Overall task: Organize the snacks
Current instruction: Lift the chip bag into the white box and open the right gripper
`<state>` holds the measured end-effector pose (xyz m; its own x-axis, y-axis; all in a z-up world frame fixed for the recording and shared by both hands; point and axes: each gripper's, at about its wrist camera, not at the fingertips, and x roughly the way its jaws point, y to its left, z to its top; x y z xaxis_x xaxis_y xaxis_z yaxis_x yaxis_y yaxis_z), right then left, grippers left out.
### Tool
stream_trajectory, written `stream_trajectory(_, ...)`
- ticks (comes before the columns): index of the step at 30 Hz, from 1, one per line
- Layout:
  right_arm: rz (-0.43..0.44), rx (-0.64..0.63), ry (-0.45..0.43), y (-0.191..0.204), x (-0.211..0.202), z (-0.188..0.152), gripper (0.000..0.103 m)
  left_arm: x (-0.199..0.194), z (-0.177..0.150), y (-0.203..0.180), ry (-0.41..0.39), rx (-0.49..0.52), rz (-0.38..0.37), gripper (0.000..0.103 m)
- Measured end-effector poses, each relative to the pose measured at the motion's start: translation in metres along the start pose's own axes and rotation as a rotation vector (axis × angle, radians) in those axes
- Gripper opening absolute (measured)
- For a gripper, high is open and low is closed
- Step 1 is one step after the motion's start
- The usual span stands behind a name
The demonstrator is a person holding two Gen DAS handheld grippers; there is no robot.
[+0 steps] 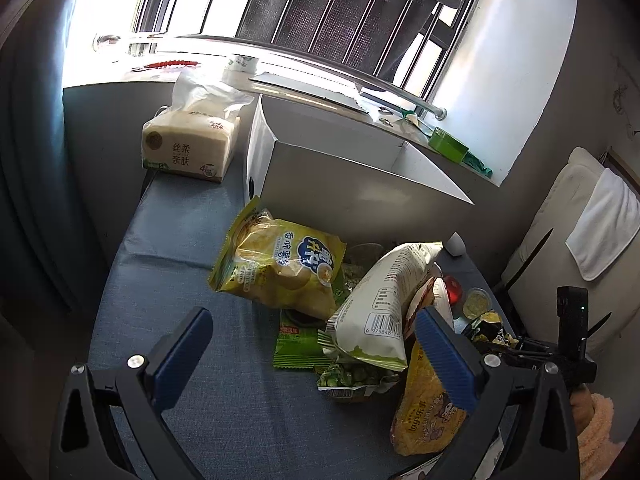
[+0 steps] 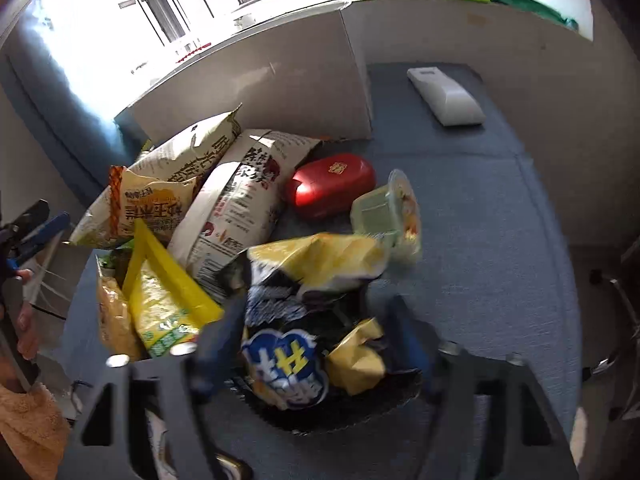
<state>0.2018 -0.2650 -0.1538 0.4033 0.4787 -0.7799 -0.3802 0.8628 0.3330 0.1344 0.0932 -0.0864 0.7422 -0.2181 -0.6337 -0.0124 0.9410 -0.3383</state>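
Observation:
A heap of snack bags lies on the blue-grey table. In the left wrist view I see a yellow-green chip bag, a white bag with a barcode, a green packet and an orange-yellow bag. My left gripper is open and empty above the near side of the heap. In the right wrist view my right gripper has its jaws on both sides of a black-and-yellow chip bag; the frame is blurred. Behind it lie a white-black bag, a red tin and a green cup.
An open white cardboard box stands behind the heap, also in the right wrist view. A tissue pack sits at the back left. A white remote lies at the back right. The windowsill holds a green box.

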Motion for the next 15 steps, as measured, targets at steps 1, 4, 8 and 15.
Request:
stream_trajectory(1,-0.017,-0.004,-0.008,0.0,-0.004,-0.001,0.056,0.005,0.001,0.003,0.014,-0.001,0.006,0.103)
stream_trajectory(4,0.023,0.029,-0.064,-0.002,-0.024,-0.005,0.055,0.022,0.007,0.01,0.053,-0.003,0.004,0.103)
stream_trajectory(8,0.001,0.057,-0.145,-0.003,-0.055,-0.004,0.055,0.056,0.024,0.02,0.127,-0.012,0.032,0.103)
stream_trajectory(15,0.044,0.06,-0.158,0.002,-0.073,-0.001,0.055,0.108,0.046,0.046,0.203,-0.073,0.031,0.102)
